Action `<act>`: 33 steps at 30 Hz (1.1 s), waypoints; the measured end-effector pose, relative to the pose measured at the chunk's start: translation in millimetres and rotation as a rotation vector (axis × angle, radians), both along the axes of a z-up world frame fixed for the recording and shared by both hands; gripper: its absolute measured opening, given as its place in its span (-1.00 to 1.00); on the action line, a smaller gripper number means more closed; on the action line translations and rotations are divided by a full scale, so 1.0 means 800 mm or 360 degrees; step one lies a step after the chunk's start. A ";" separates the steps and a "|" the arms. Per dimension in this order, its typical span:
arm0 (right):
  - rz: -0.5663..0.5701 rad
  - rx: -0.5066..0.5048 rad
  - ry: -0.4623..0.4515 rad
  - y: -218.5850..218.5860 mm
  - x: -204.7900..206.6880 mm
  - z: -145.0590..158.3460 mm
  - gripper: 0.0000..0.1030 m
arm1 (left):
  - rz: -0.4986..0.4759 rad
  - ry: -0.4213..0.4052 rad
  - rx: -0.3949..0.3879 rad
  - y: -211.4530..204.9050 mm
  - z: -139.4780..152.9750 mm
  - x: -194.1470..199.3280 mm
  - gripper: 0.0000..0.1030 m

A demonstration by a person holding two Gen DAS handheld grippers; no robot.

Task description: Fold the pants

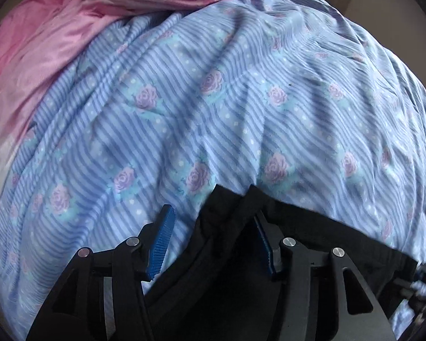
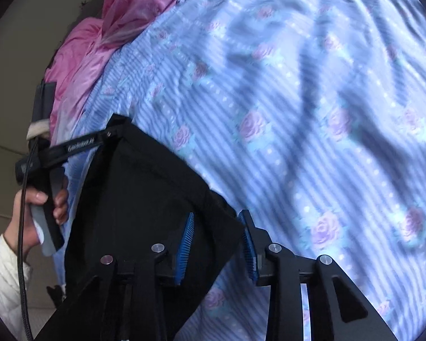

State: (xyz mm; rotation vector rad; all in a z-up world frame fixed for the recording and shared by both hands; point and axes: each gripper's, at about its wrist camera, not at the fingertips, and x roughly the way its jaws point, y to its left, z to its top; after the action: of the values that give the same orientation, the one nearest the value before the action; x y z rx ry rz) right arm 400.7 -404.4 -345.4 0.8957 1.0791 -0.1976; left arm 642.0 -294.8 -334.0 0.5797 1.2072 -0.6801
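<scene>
The black pants (image 1: 227,236) hang between both grippers above a bed. In the left wrist view my left gripper (image 1: 213,244) stands wide open, with a corner of the pants draped between its blue pads (image 1: 160,244) and over the right finger. In the right wrist view my right gripper (image 2: 216,248) is also open, with the other corner of the pants (image 2: 144,199) lying across the gap and over its left finger (image 2: 184,250). The left gripper (image 2: 71,147) shows there at the far left, held by a hand, touching the pants' top corner.
A blue striped sheet with purple roses (image 1: 241,108) covers the bed below, and it also shows in the right wrist view (image 2: 312,113). A crumpled pink blanket (image 1: 71,28) lies at the far left of the bed. A beige wall (image 2: 28,56) is behind.
</scene>
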 end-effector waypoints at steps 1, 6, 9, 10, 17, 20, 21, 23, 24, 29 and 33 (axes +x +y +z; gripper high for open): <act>0.0004 0.0018 0.0003 0.002 0.001 -0.004 -0.33 | 0.0005 0.0022 -0.0020 -0.008 0.000 0.006 -0.28; 0.0057 -0.0026 -0.0033 0.008 0.004 -0.009 -0.80 | -0.0062 0.0006 -0.0045 -0.012 0.020 0.003 -0.72; 0.0053 -0.0026 -0.0076 0.007 -0.002 0.010 -0.82 | -0.0125 -0.0030 -0.0133 -0.004 0.057 -0.005 -0.75; 0.0047 -0.0043 -0.0102 0.009 -0.005 0.022 -0.82 | -0.0146 -0.0053 -0.0159 0.000 0.071 -0.009 -0.75; 0.0188 -0.0462 -0.0303 0.074 -0.019 0.153 -0.83 | -0.0166 -0.0204 -0.0359 0.073 0.170 -0.038 -0.75; 0.0314 -0.0646 -0.0362 0.120 -0.019 0.197 -0.83 | -0.0130 -0.0224 -0.0397 0.128 0.196 -0.037 -0.75; 0.0352 -0.0683 -0.0379 0.133 -0.020 0.208 -0.83 | -0.0124 -0.0232 -0.0402 0.144 0.202 -0.038 -0.75; 0.0430 -0.0747 -0.0417 0.167 -0.021 0.227 -0.83 | -0.0120 -0.0260 -0.0394 0.173 0.214 -0.045 -0.76; 0.0466 -0.0775 -0.0423 0.184 -0.021 0.233 -0.83 | -0.0120 -0.0269 -0.0398 0.193 0.222 -0.048 -0.76; 0.0594 -0.0800 -0.0433 0.270 -0.029 0.251 -0.83 | -0.0078 -0.0304 -0.0416 0.272 0.242 -0.068 -0.77; 0.0679 -0.0809 -0.0453 0.344 -0.037 0.261 -0.83 | -0.0071 -0.0335 -0.0442 0.334 0.248 -0.076 -0.77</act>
State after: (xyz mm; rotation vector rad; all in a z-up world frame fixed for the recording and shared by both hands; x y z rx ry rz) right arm 371.1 -129.1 -136.7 0.2177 0.8711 0.0161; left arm 581.1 -27.5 -135.3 0.4339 0.8878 -0.7886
